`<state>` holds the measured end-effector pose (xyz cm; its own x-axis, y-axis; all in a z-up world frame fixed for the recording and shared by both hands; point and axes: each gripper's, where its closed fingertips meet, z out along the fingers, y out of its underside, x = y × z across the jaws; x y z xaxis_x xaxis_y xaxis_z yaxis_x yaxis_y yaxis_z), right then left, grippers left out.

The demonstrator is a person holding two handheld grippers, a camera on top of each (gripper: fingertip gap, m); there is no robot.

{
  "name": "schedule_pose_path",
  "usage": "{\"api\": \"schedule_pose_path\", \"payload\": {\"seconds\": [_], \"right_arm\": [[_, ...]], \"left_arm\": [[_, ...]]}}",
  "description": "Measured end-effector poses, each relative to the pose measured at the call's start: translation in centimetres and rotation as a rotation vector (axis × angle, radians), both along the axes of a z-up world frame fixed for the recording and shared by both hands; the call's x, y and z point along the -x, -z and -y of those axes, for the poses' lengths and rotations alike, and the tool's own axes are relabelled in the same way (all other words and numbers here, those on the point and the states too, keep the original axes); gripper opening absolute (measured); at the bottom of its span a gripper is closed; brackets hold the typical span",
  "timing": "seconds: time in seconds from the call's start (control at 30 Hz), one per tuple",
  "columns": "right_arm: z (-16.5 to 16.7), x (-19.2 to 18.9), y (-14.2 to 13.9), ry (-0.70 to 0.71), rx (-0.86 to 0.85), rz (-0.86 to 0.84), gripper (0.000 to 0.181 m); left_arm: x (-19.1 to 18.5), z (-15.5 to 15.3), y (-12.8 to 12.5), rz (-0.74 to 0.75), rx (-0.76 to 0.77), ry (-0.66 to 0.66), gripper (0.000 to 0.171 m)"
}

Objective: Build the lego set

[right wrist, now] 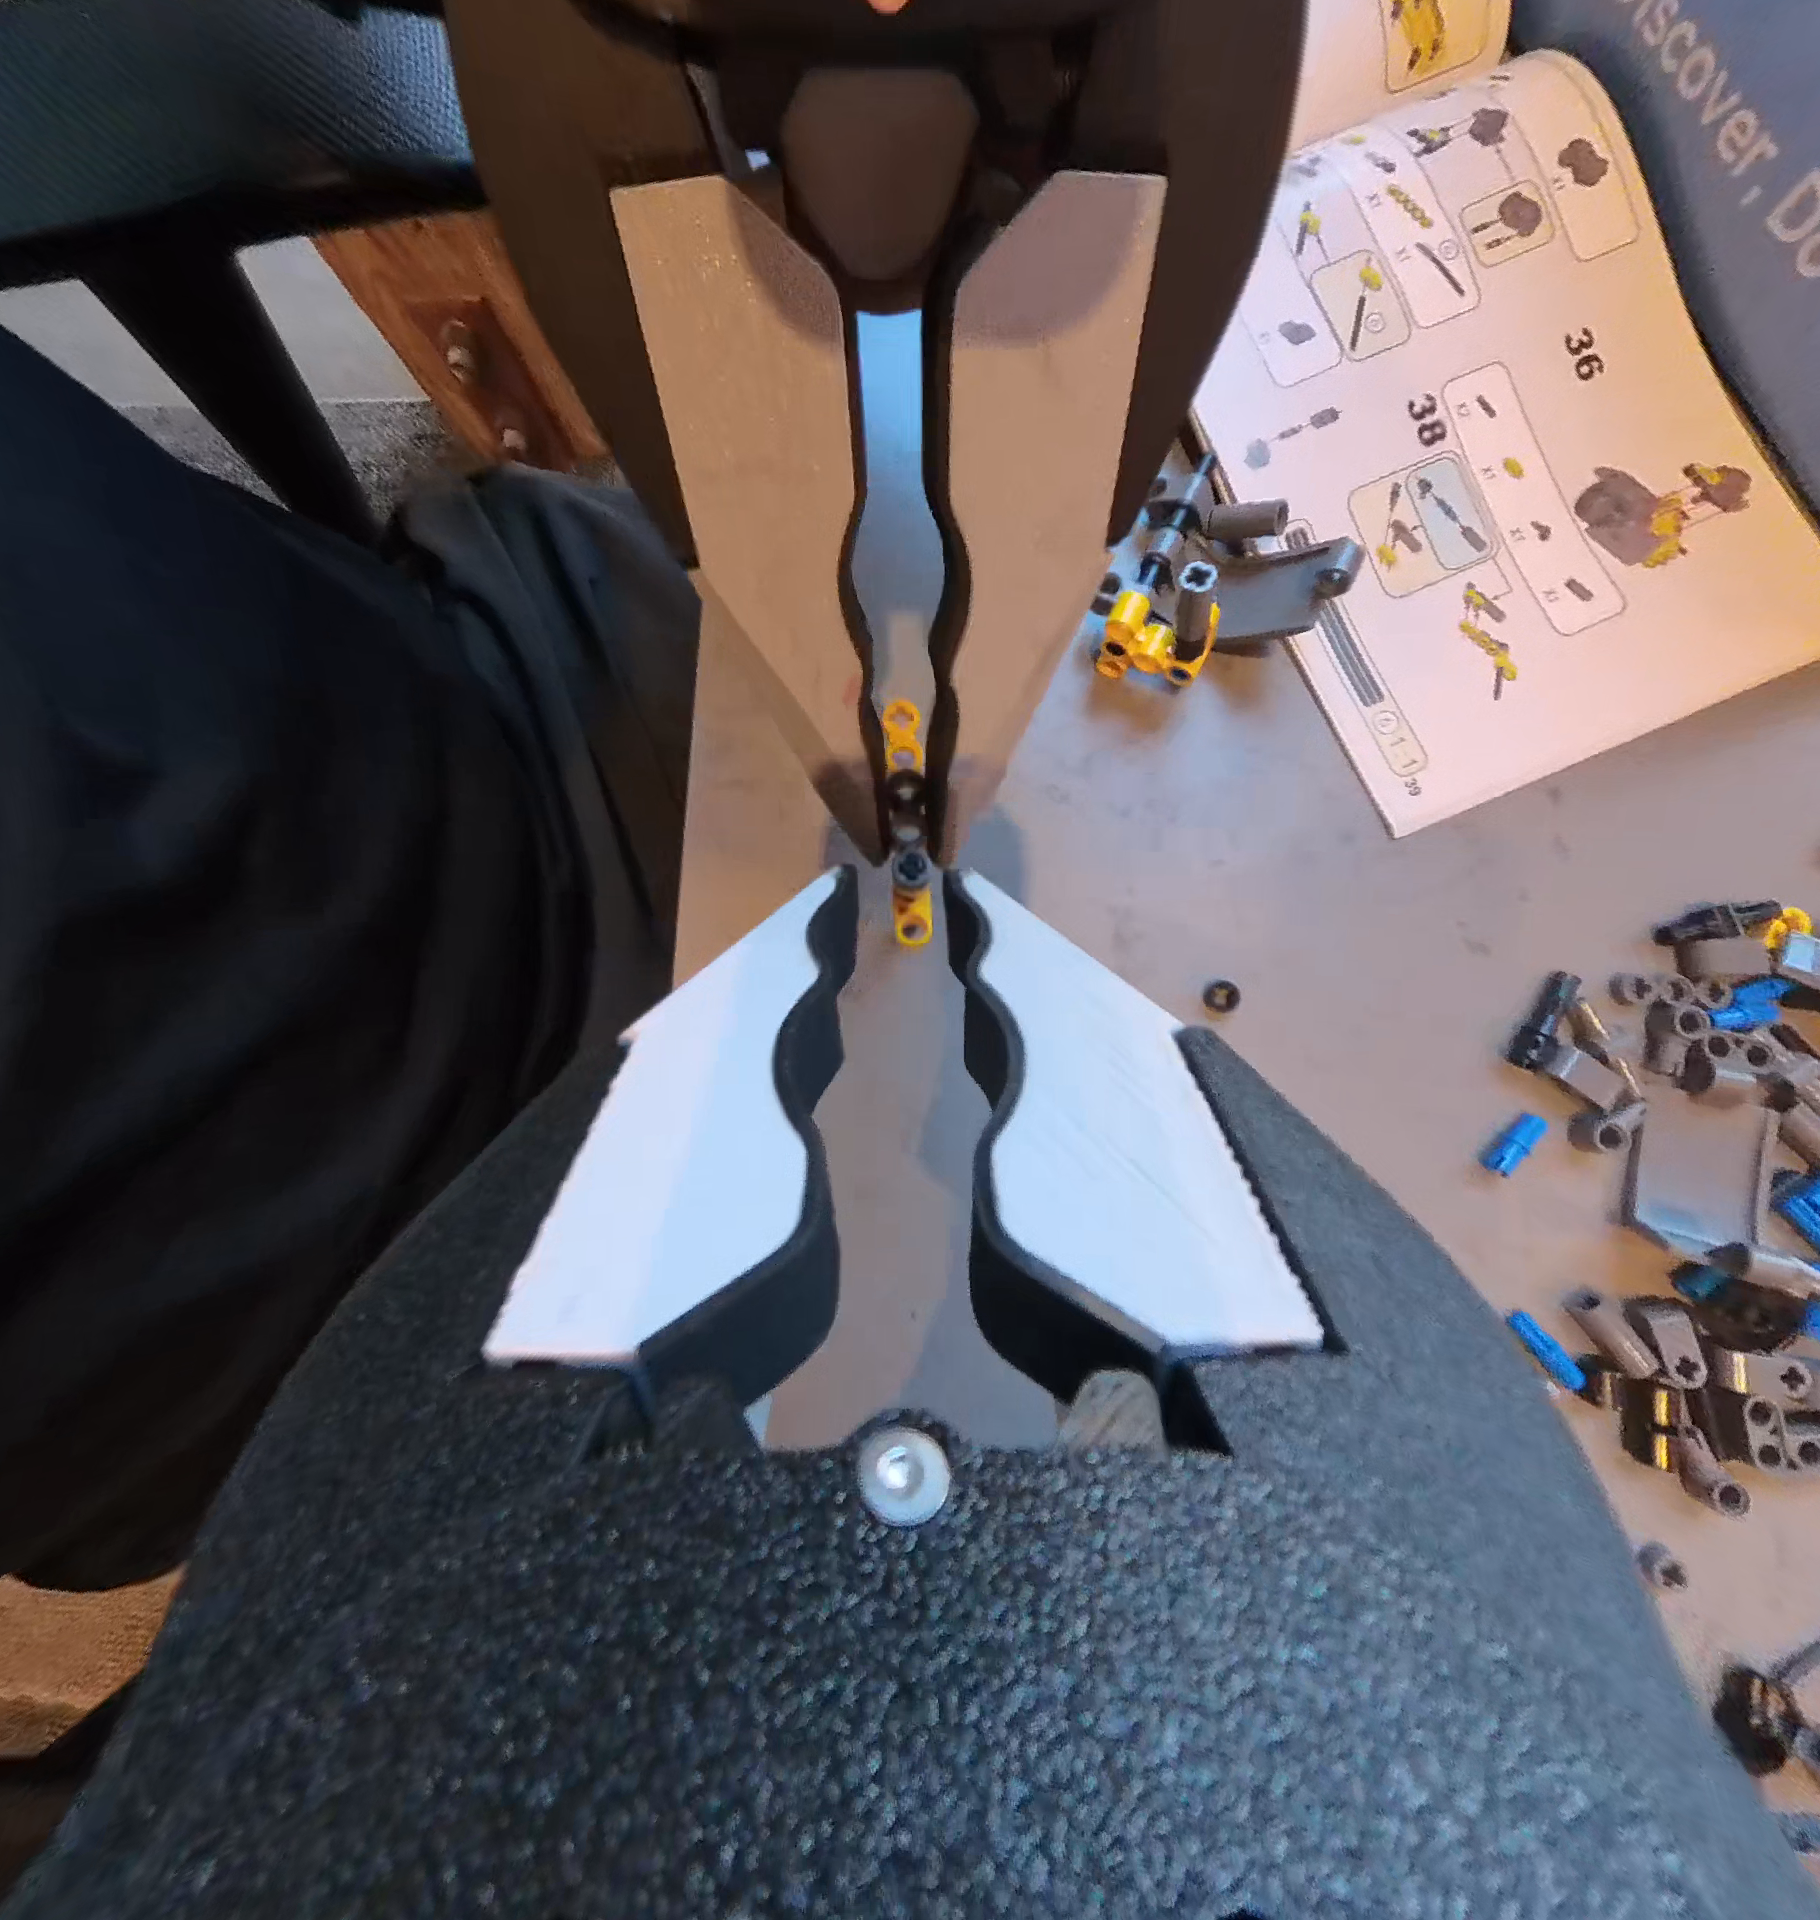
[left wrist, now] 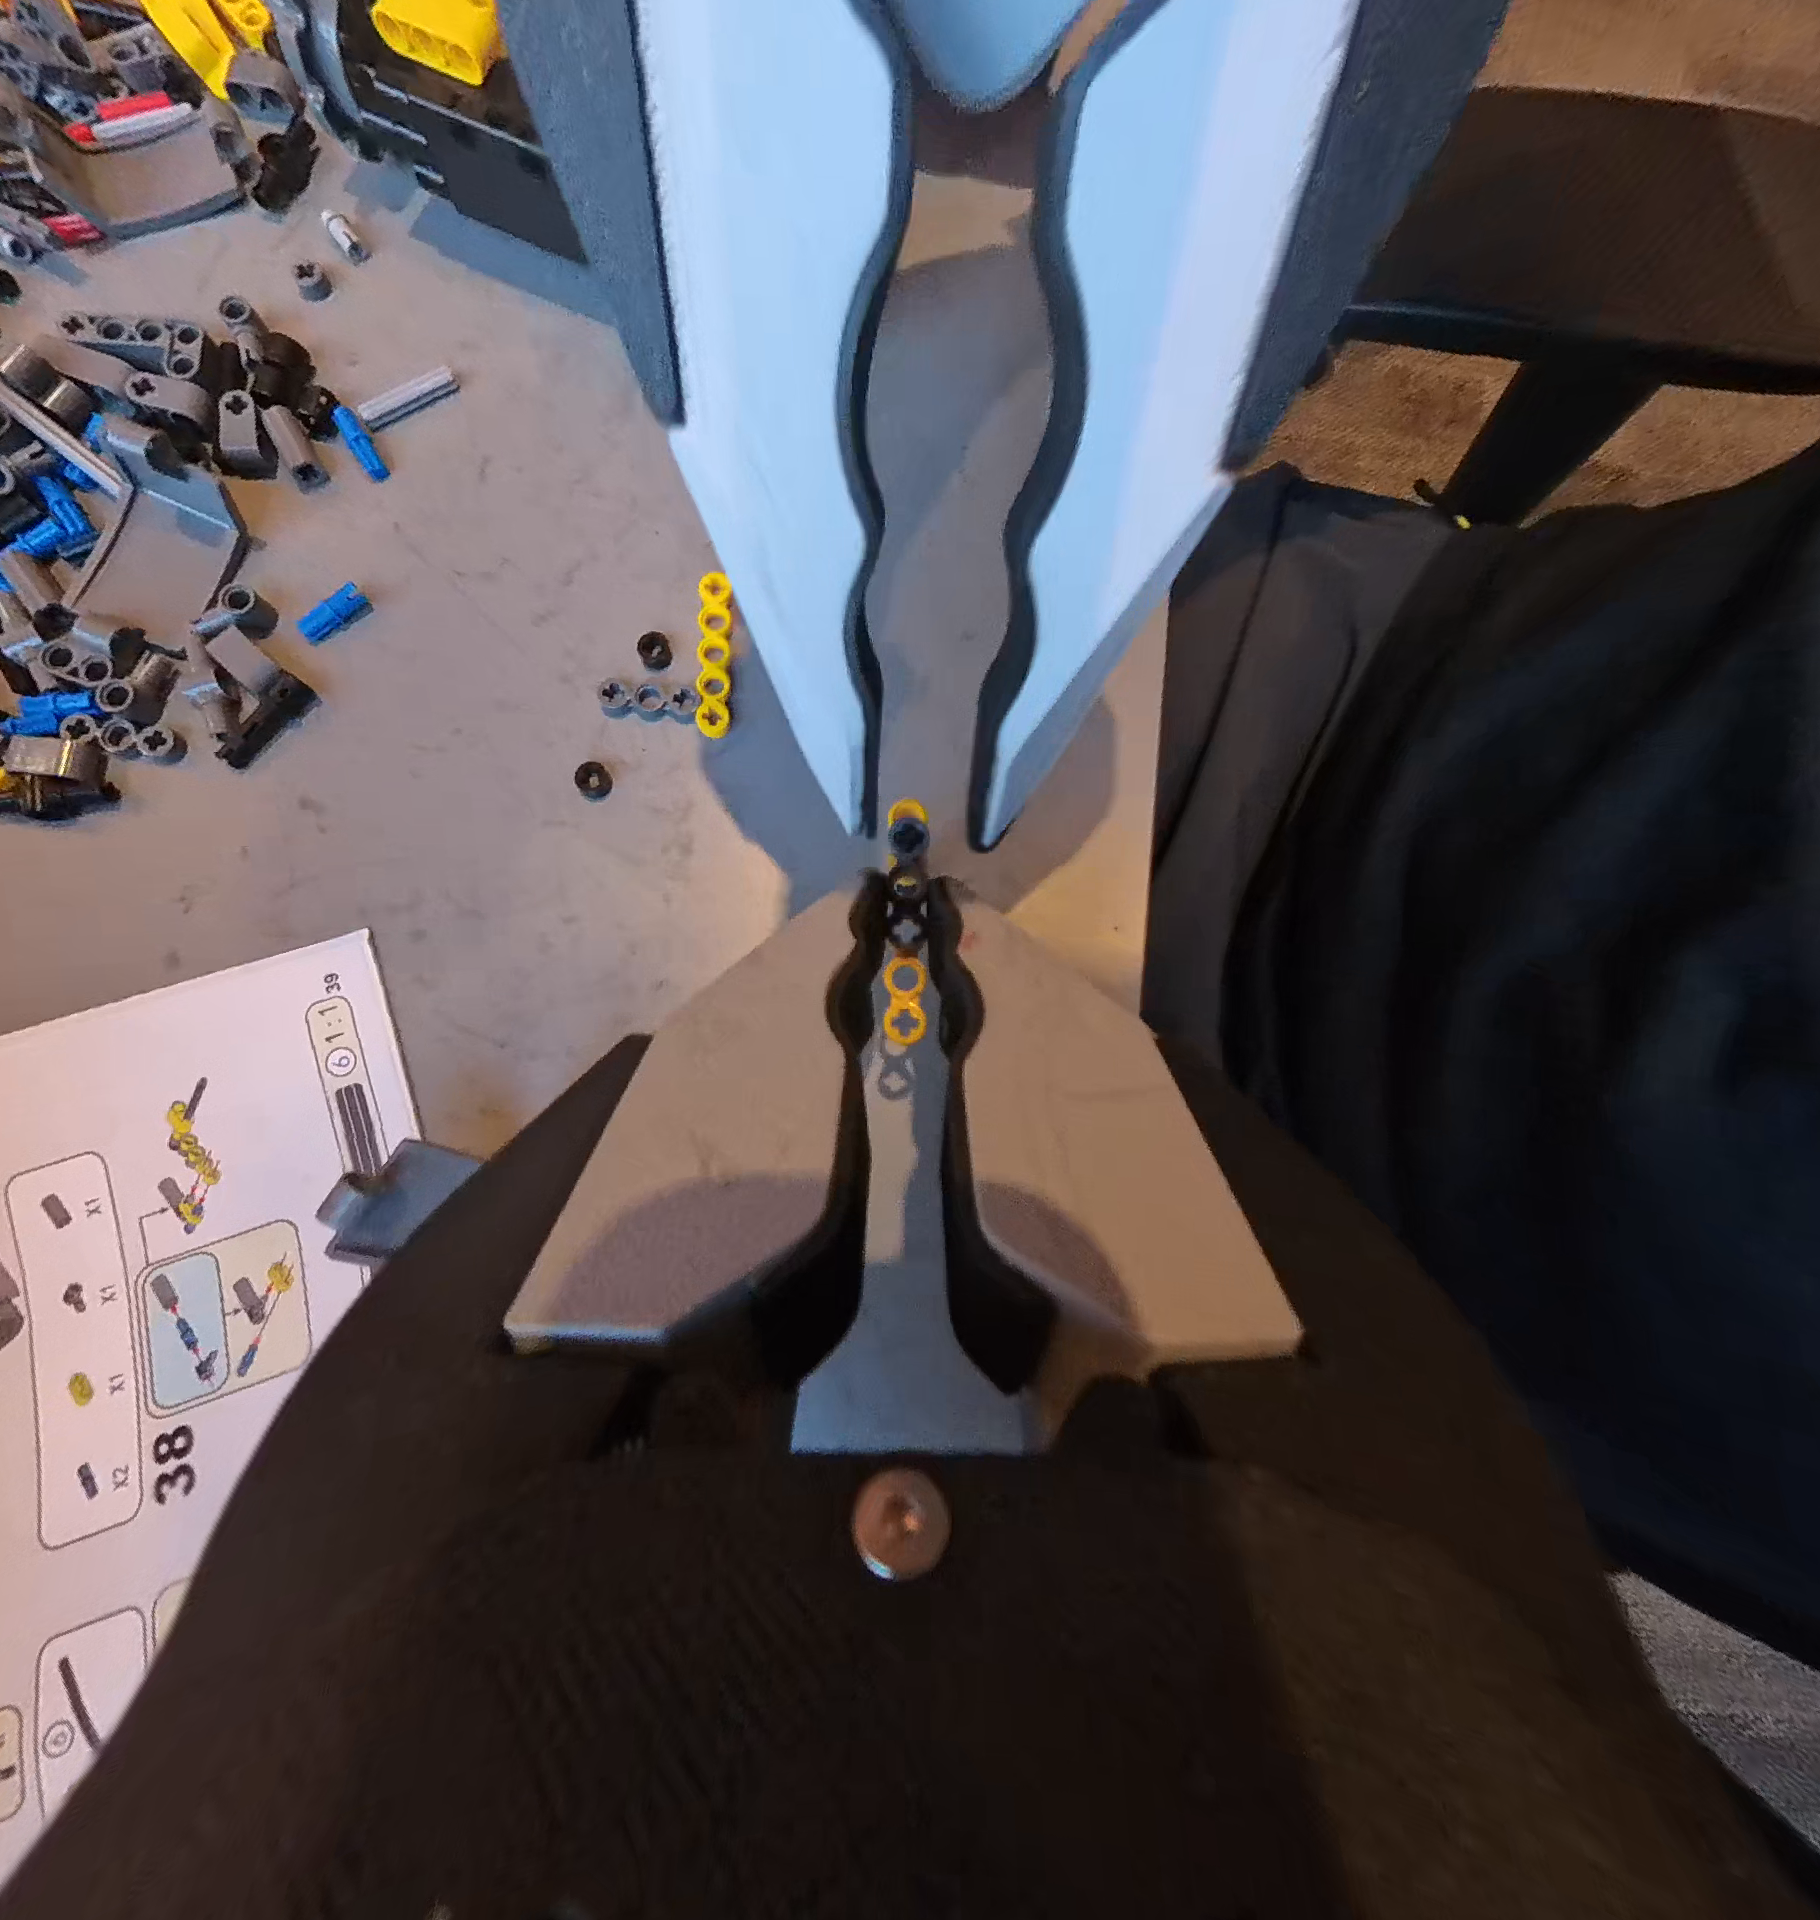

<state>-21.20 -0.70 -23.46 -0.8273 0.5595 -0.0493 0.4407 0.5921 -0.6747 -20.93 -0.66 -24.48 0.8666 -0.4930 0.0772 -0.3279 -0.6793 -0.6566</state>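
Observation:
My left gripper (left wrist: 906,899), with grey fingers and black pads, is shut on a thin yellow beam with round holes (left wrist: 904,1003); dark pieces sit on the beam at the fingertips. It also shows in the right wrist view (right wrist: 911,847), coming from the top. My right gripper (right wrist: 898,883), with white fingers (right wrist: 698,1143), meets it tip to tip. Its jaws stand slightly apart on either side of a small yellow and dark piece (right wrist: 912,904) at the beam's end, with a gap on both sides. In the left wrist view the right gripper (left wrist: 925,831) comes down from the top.
Both grippers hover over a grey table (left wrist: 490,883) near its edge. A pile of grey, black, blue and yellow parts (left wrist: 106,582) lies left, with a loose yellow beam (left wrist: 715,655). An open instruction booklet (left wrist: 158,1247) lies near. A small yellow-grey assembly (right wrist: 1197,603) sits by the booklet. Dark cloth (left wrist: 1560,987) is right. My left and right fingertips are right by each other.

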Motion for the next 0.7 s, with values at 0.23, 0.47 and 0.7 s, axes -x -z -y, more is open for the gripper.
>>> {"api": "schedule_pose_path", "payload": {"seconds": [0.23, 0.47, 0.7], "right_arm": [[0.05, -0.09, 0.48, -0.016, -0.03, -0.007, 0.007], [-0.08, -0.15, 0.47, -0.019, -0.037, 0.006, 0.007], [-0.01, -0.3, 0.48, -0.018, -0.127, 0.017, 0.007]], "left_arm": [[-0.3, 0.02, 0.01, -0.038, -0.005, 0.01, 0.006], [-0.34, -0.18, -0.19, 0.011, -0.045, -0.019, 0.006], [-0.34, 0.01, -0.2, -0.078, -0.025, -0.007, 0.006]]}}
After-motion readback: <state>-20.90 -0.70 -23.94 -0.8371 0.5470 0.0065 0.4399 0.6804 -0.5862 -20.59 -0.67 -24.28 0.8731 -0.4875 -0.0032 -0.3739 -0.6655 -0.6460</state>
